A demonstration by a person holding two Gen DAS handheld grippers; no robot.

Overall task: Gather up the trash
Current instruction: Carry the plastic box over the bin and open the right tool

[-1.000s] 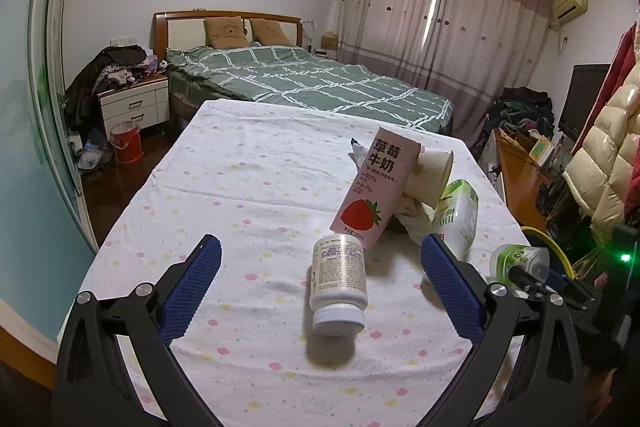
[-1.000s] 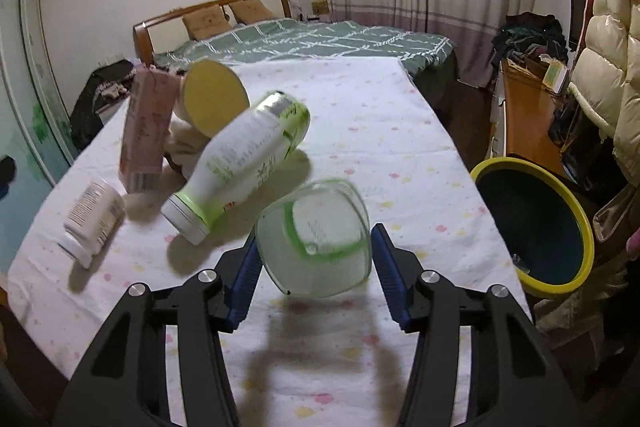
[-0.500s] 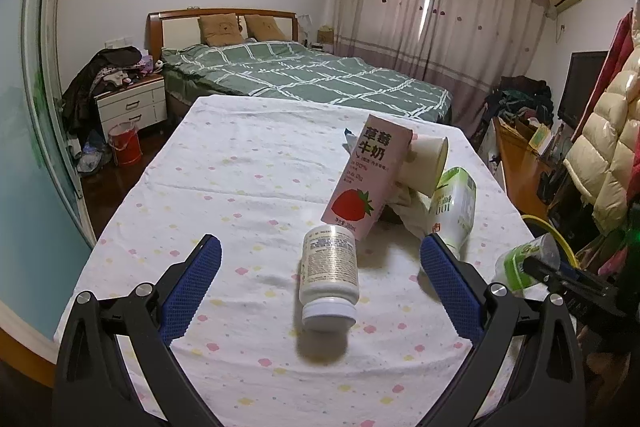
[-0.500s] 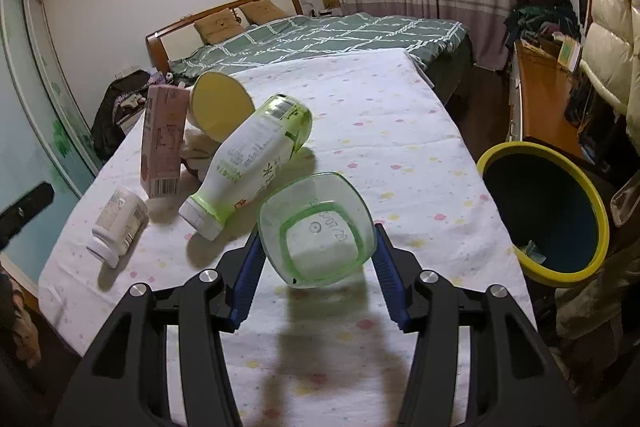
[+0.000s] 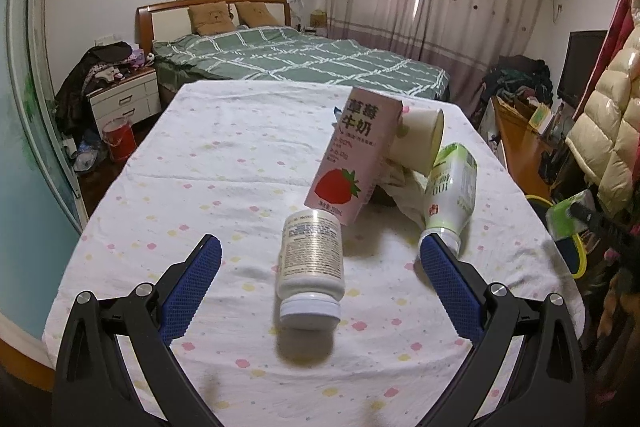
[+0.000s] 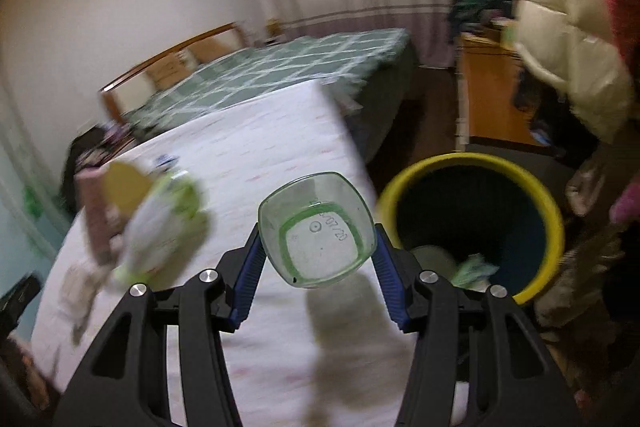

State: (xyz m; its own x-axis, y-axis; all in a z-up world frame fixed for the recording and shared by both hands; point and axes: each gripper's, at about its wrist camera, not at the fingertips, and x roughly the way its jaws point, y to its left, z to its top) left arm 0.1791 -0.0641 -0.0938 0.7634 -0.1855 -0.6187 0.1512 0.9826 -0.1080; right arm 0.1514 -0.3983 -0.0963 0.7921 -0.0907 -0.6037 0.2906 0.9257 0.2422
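Bin (image 6: 472,163) interior — right wrist only (trash inside) | pill bottle (image 5: 311,267) — left wrist

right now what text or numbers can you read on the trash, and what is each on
"草莓牛奶": on the pink strawberry milk carton; the smaller print under it is too small to read.
"100": on the white and green bottle, seen upside down; its other characters are unclear.
A stamped date code, roughly "07/20": on the base of the clear plastic cup, partly illegible.
Label print on the white pill bottle: too small to read.
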